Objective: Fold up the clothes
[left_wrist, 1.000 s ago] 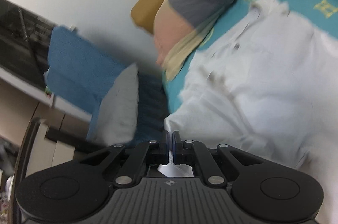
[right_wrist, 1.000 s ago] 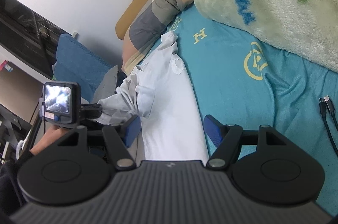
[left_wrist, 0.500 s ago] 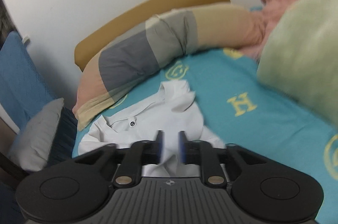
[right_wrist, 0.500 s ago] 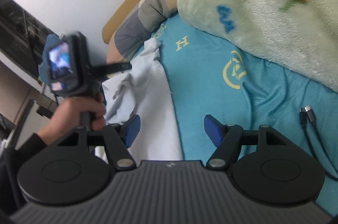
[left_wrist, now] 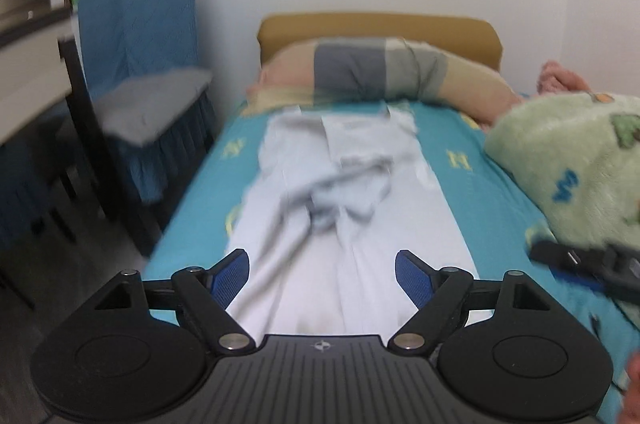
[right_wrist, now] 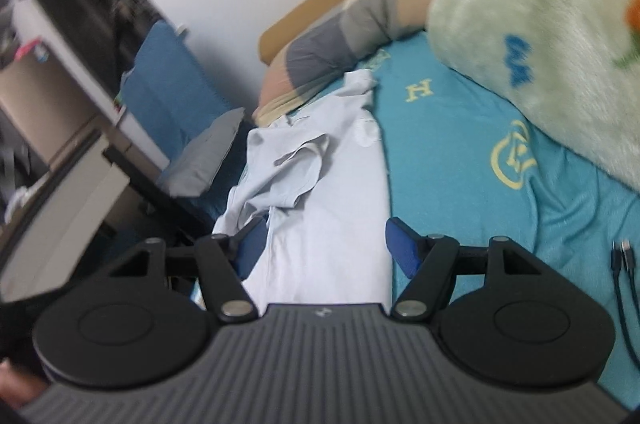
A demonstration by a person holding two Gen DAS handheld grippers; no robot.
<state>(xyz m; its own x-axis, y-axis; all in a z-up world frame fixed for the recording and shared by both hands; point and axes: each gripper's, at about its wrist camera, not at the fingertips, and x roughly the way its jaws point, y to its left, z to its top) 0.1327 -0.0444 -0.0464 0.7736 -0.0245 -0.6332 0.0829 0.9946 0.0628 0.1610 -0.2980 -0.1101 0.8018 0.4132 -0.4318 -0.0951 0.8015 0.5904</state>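
Left claw (left_wrist: pixel 322 274): fingers spread wide, blue pads apart, nothing between them; held above the near end of the garment.
Right claw (right_wrist: pixel 324 244): fingers likewise spread wide, empty, over the garment's near hem.
White shirt (left_wrist: pixel 344 224): laid lengthwise on the bed, collar toward the pillow; one sleeve folded in and lying rumpled across the chest (right_wrist: pixel 296 172). Right edge straight, left edge near the bed's side.
Teal bedsheet (right_wrist: pixel 460 152): yellow printed motifs, carries the shirt.
Black cables (right_wrist: pixel 624 264): on the sheet, well to the right of the shirt.
Green fleece blanket (left_wrist: pixel 576 160): heaped on the right of the bed.
Striped pillow (left_wrist: pixel 380 72): across the head of the bed, just beyond the collar.
Tan headboard (left_wrist: pixel 376 24): against the white wall.
Blue chair (left_wrist: pixel 136 36): beside the bed on the left, with a grey cushion (left_wrist: pixel 152 108).
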